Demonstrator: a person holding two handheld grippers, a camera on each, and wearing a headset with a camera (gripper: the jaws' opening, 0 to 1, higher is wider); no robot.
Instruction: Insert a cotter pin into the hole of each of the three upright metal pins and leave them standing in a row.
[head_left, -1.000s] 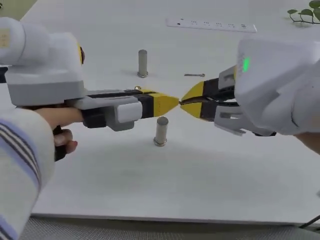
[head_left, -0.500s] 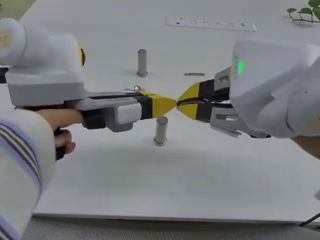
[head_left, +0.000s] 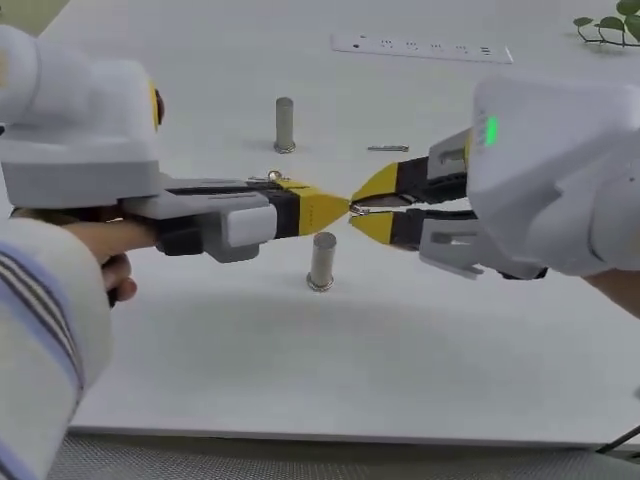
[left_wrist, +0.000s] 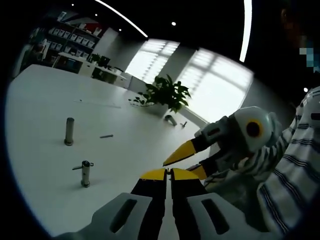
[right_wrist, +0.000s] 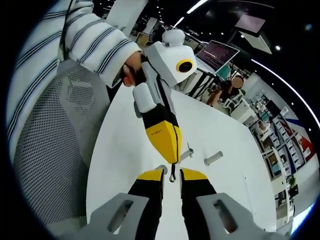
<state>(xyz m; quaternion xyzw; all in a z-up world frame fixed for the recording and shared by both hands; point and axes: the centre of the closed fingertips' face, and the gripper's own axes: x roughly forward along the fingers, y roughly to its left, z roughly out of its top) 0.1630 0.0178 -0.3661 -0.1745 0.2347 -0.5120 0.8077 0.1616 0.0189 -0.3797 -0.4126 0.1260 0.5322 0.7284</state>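
We saw the left gripper (left_wrist: 170, 171) with its smooth yellow-tipped jaws pinched tight on a thin silver wire cotter pin (right_wrist: 172, 171). The pin hung above the matte white table (head_left: 300, 360). Its long axis lay in line with both grippers and pointed into the right gripper (head_left: 354, 209), whose jaws stood narrowly parted around it. Below stood an upright grey steel cylinder (head_left: 322, 262), and another steel cylinder (head_left: 285, 125) stood farther back.
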